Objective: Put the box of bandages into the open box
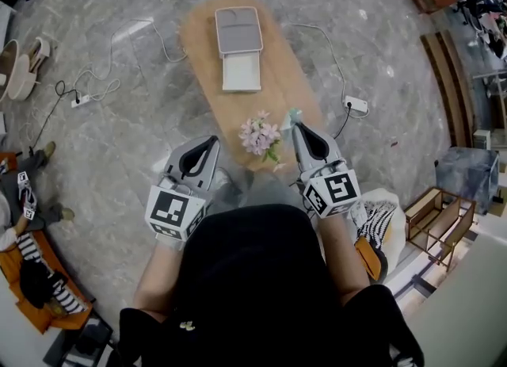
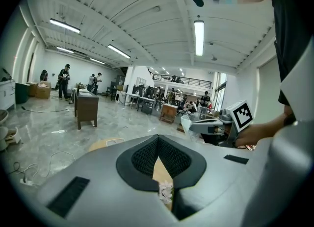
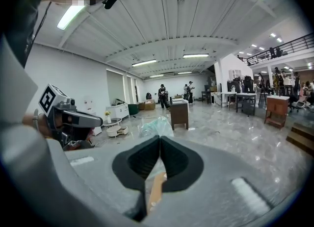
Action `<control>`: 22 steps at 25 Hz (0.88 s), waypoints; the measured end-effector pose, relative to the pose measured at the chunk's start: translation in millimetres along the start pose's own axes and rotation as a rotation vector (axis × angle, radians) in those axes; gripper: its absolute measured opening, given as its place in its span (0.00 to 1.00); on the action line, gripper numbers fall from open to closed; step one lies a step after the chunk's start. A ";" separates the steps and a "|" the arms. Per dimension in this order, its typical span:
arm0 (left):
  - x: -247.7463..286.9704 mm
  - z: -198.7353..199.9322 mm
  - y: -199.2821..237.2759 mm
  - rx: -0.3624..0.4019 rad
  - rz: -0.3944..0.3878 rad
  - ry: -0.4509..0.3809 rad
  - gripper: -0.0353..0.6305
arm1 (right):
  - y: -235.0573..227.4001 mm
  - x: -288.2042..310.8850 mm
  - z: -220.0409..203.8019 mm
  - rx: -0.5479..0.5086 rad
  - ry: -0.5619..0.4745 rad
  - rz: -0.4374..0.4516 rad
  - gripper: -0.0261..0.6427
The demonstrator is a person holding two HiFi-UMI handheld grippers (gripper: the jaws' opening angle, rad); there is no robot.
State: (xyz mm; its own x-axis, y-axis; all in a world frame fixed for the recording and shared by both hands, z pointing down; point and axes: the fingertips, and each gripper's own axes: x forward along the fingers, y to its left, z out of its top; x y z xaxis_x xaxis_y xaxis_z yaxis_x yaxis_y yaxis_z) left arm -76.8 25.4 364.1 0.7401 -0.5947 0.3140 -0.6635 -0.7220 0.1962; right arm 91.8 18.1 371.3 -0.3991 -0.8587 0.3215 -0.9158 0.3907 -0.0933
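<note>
You're in a black top [image 1: 253, 278]. Your left gripper [image 1: 211, 142] and right gripper [image 1: 298, 128]: grey shells, black-lined jaws, black-and-white marker cube [image 1: 173, 211] behind each.

A big open workshop hall: polished marble floor [image 1: 380, 64] around the oval wooden table [image 1: 279, 68], strip lights [image 2: 198, 37] above it, desks [image 2: 86, 108] and a balcony [image 3: 274, 54] beyond it.

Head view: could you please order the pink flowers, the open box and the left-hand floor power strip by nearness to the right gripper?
1. Pink flowers, just left of the right gripper.
2. Open box, farther up the table.
3. Power strip, on the floor far left.
</note>
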 end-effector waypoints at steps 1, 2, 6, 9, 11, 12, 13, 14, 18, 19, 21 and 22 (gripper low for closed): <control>4.3 -0.4 1.5 -0.003 0.007 0.006 0.07 | -4.0 5.0 -2.0 0.000 0.010 0.010 0.04; 9.3 -0.3 3.5 -0.006 0.016 0.011 0.07 | -9.1 10.7 -3.9 0.001 0.019 0.020 0.04; 25.9 -1.0 11.1 -0.030 0.065 0.030 0.07 | -31.4 33.9 -15.4 0.019 0.059 0.061 0.04; 35.3 -5.0 18.5 -0.042 0.101 0.051 0.07 | -42.8 53.0 -25.8 0.029 0.081 0.093 0.04; 41.5 -3.6 21.6 -0.050 0.125 0.057 0.07 | -49.8 65.5 -31.7 0.035 0.096 0.118 0.04; 44.7 -2.1 22.7 -0.053 0.137 0.060 0.07 | -53.3 71.5 -34.2 0.039 0.104 0.130 0.04; 47.9 -0.8 24.2 -0.056 0.148 0.065 0.07 | -56.6 77.7 -36.5 0.042 0.111 0.141 0.04; 50.8 -0.1 26.3 -0.059 0.159 0.069 0.07 | -59.6 84.5 -39.2 0.044 0.119 0.150 0.04; 57.3 -1.3 35.3 -0.078 0.203 0.088 0.07 | -68.5 113.8 -54.8 0.039 0.159 0.187 0.04; 58.8 -1.7 35.9 -0.082 0.213 0.094 0.07 | -70.9 121.0 -58.7 0.037 0.169 0.197 0.04; 61.8 -2.9 35.6 -0.088 0.229 0.107 0.07 | -75.7 135.0 -66.1 0.033 0.188 0.218 0.04; 63.2 -4.2 35.5 -0.092 0.237 0.115 0.07 | -77.9 141.9 -70.1 0.033 0.196 0.228 0.04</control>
State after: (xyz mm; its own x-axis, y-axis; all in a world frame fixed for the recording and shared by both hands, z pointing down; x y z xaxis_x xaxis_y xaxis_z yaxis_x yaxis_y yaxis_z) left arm -54.0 -36.3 394.9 0.5491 -0.6954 0.4636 -0.8277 -0.5293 0.1864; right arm 109.7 -110.9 490.3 -0.5808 -0.6686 0.4644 -0.8061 0.5522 -0.2131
